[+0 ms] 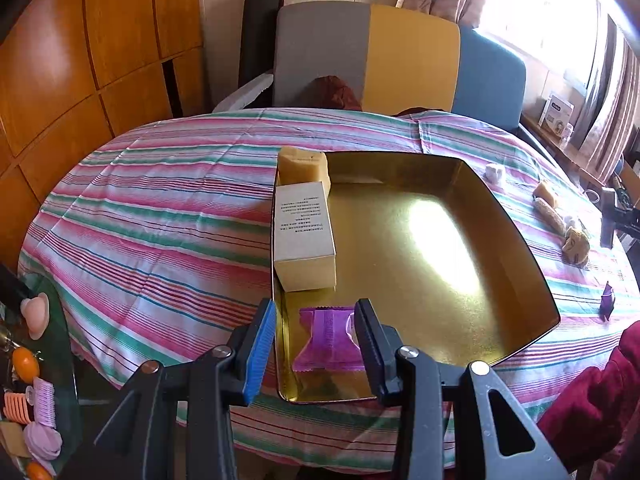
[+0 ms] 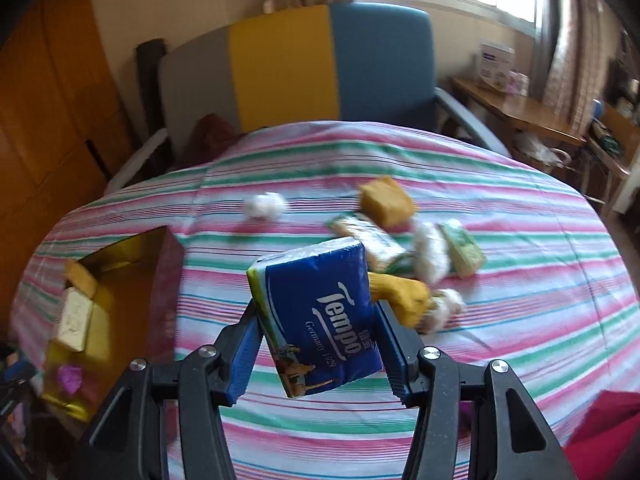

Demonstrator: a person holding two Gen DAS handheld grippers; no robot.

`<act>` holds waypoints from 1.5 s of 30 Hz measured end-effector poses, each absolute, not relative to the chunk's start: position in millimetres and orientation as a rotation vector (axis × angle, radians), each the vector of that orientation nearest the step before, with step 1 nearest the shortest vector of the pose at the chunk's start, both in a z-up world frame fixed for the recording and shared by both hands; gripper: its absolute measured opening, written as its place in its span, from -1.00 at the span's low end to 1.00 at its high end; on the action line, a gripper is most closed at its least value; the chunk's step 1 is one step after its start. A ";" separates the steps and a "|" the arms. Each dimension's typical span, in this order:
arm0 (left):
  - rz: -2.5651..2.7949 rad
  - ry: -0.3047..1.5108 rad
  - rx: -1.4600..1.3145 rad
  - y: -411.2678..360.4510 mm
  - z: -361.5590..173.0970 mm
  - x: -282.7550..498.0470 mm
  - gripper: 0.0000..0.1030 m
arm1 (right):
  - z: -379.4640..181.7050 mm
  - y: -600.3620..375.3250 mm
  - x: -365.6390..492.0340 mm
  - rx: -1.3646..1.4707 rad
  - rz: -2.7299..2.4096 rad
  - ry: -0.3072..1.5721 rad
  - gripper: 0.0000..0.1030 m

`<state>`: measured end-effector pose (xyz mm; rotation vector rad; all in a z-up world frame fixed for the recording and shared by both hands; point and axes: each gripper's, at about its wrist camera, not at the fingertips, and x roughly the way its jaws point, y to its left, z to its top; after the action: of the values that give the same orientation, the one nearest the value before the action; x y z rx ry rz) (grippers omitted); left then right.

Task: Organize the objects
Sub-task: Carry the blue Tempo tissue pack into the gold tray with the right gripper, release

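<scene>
A gold tray (image 1: 520, 240) sits on the striped tablecloth. Along its left wall lie a yellow block (image 1: 302, 166), a white box (image 1: 304, 224) and a purple packet (image 1: 328, 340). My left gripper (image 1: 316, 312) hovers open above the packet, and neither pad touches it. In the right wrist view my right gripper (image 2: 318, 332) is shut on a blue Tempo tissue pack (image 2: 316, 280), lifted off the cloth and tilted. Behind the pack lies a heap of loose items: a yellow block (image 2: 386, 202), a white fluff ball (image 2: 264, 204), a green box (image 2: 464, 252). The tray (image 2: 132, 248) appears blurred at the left.
A chair (image 1: 412, 56) with a grey, yellow and blue back stands behind the table. At lower left, a glass shelf (image 1: 60, 360) holds pink and orange items. Small snacks (image 1: 576, 246) and a purple piece (image 1: 607, 300) lie right of the tray. A red sleeve (image 1: 592, 400) is at lower right.
</scene>
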<state>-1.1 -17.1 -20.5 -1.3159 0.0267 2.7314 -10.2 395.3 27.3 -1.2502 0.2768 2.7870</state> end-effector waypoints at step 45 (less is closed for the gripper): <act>2.764 -0.125 -1.372 -60.8 -41.2 -2.1 -0.13 | -81.4 98.2 -46.2 -2.151 2.922 0.084 0.25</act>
<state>-2.1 -60.8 -41.2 -1.3715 -0.1248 2.7639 -46.2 98.2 -81.4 -2.1508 0.0838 2.9220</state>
